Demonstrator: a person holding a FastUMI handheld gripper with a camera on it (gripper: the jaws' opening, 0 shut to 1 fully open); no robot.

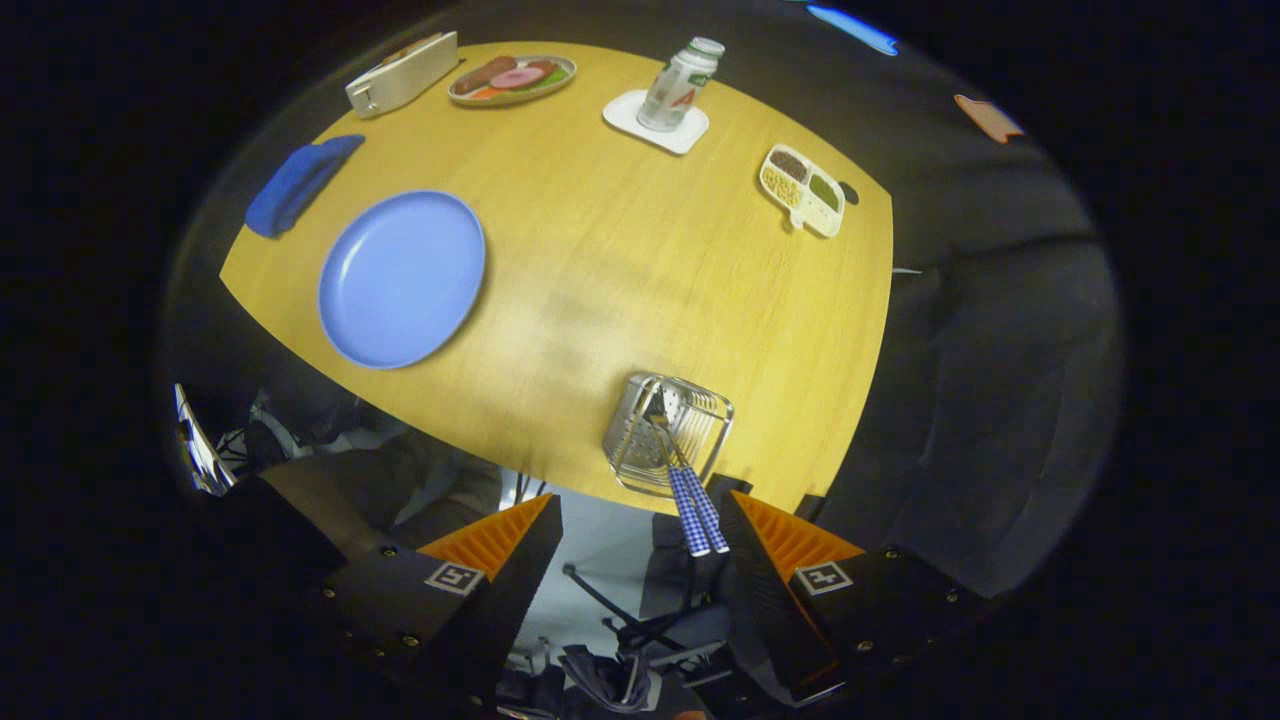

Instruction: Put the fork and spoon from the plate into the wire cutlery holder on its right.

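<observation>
Now your hand-held gripper [640, 545] hangs wide open, holding nothing; fork and spoon [685, 480] both stand in the wire cutlery holder [668, 435], lower centre of frame, at the tabletop [640, 270] edge. Clip those handles withdrawing and you risk tipping it off.

Fork and spoon [690, 495] in wire holder [668, 433]; plate [402, 278] lies left.

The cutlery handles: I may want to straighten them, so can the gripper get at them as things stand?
Probably yes. The gripper is open, and the two checked handles stick out of the wire holder between its fingers, close to the right one, with nothing in between.
</observation>
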